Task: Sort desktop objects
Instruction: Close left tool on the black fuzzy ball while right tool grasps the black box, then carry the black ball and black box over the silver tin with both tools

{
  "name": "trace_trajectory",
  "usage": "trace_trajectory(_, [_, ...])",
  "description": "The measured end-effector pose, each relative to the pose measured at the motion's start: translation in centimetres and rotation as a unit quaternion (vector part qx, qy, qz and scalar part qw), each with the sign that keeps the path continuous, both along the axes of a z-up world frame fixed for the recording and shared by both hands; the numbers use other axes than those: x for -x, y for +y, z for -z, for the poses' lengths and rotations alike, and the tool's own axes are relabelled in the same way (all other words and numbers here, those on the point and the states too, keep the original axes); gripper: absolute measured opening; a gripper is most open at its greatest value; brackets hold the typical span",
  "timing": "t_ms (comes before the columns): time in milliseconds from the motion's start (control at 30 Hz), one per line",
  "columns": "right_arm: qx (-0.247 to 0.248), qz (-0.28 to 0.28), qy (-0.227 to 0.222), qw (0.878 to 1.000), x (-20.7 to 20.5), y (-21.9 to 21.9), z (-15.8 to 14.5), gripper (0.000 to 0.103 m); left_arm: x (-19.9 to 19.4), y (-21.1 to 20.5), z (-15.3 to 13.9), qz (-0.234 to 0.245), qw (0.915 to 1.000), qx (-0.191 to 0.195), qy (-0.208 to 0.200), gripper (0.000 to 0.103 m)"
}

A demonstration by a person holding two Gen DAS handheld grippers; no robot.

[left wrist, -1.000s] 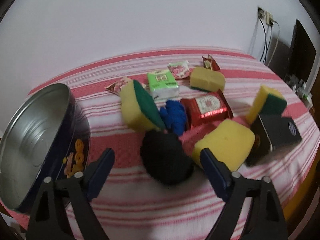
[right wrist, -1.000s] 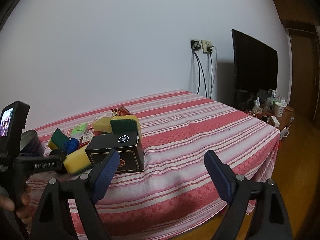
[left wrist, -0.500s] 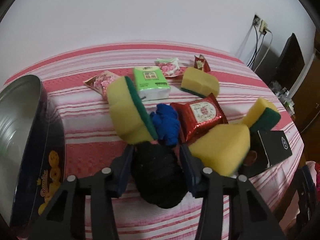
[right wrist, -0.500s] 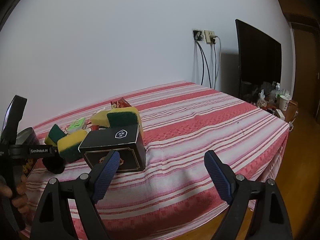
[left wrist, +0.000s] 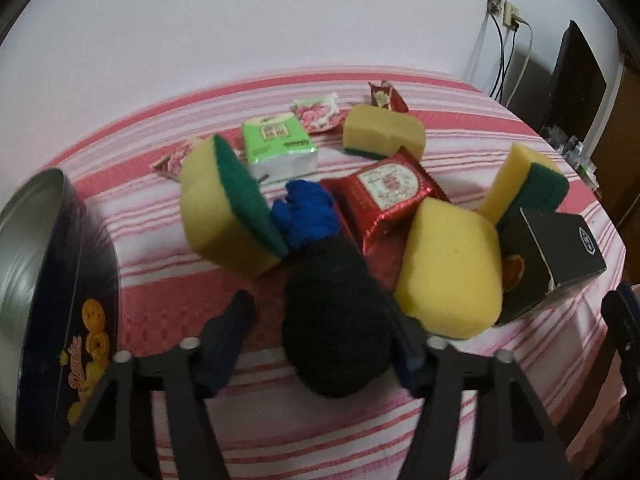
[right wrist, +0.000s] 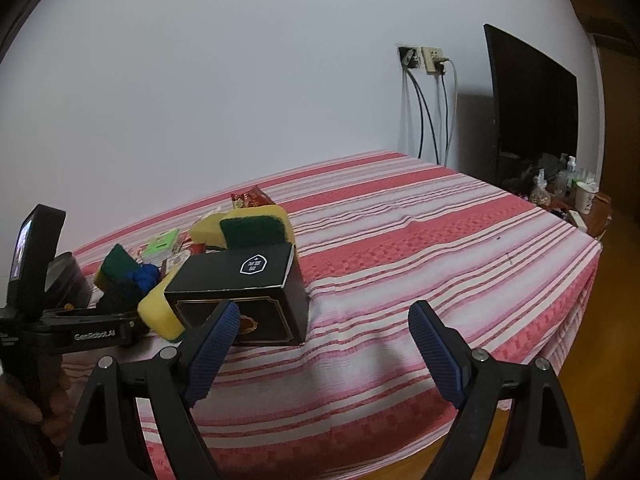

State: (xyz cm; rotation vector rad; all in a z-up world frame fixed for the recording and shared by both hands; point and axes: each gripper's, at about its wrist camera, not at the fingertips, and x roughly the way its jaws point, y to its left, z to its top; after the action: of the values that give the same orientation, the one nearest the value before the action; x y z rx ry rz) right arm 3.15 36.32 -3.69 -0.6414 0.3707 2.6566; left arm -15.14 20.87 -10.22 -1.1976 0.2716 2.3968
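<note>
A black ball of knit fabric sits between the fingers of the left hand-held gripper, one pad against it, the other just apart, above the striped tabletop. Beside it: sponges, a blue tin. The right hand-held gripper hovers level, wide open, empty, near a black box.

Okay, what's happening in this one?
A person is sorting a cluttered striped table. The left tool has a black bundle between its fingers; the right finger touches it, the left shows a gap, so the grip looks unfinished. The right tool hangs open near the black box, holding nothing. A tin sits at left.
</note>
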Motion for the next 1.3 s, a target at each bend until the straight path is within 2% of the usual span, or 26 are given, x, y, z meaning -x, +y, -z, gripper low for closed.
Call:
trace_trajectory(33, [0.004, 0.0, 0.0, 1.0, 0.1, 0.2, 0.0, 0.088, 0.1, -0.1, -0.1, 0.005, 0.9999, -0.013, -0.002, 0.042])
trace_trajectory(200, [0.033, -0.032, 0.0, 0.999, 0.8, 0.1, 0.1, 0.088, 0.4, -0.9, -0.4, -0.004, 0.9987, -0.05, -0.014, 0.042])
trace_trajectory(333, [0.028, -0.063, -0.001, 0.998, 1.9, -1.0, -0.2, 0.089, -0.9, -2.3, -2.9, 0.002, 0.9963, -0.085, 0.017, 0.042])
trace_trajectory(400, [0.026, -0.081, -0.01, 0.996, 3.0, -1.6, -0.2, 0.092, -1.6, -3.0, -4.3, 0.005, 0.9951, -0.089, 0.043, 0.042])
trace_trajectory(533, [0.026, -0.09, -0.043, 0.995, 5.2, -2.8, 0.5, 0.093, -2.3, -4.1, -6.0, 0.003, 0.9935, -0.091, 0.067, 0.042])
trace_trajectory(633, [0.034, -0.099, -0.057, 0.993, 6.5, -3.3, 0.8, 0.093, -2.4, -5.2, -6.5, -0.006, 0.9936, -0.076, 0.083, 0.042])
trace_trajectory(833, [0.022, -0.072, -0.09, 0.993, 8.7, -3.7, 0.9, 0.093, -1.6, -6.6, -6.0, -0.03, 0.9951, -0.062, 0.07, 0.042])
trace_trajectory(933, [0.044, -0.069, -0.084, 0.993, 8.7, -3.2, 0.9, 0.092, -1.4, -7.3, -6.1, -0.036, 0.9949, -0.06, 0.073, 0.042])
trace_trajectory(1100, [0.047, -0.046, -0.068, 0.995, 8.0, -2.9, 0.1, 0.091, -1.6, -8.5, -6.3, -0.044, 0.9937, -0.056, 0.087, 0.042])
trace_trajectory(1200, [0.046, -0.044, -0.034, 0.997, 6.6, -3.2, -1.9, 0.091, -1.8, -9.3, -6.8, -0.05, 0.9922, -0.057, 0.099, 0.042])
trace_trajectory(1300, [0.022, -0.068, -0.003, 0.997, 5.9, -5.1, -4.4, 0.091, -1.8, -10.3, -7.3, -0.065, 0.9903, -0.058, 0.109, 0.042])
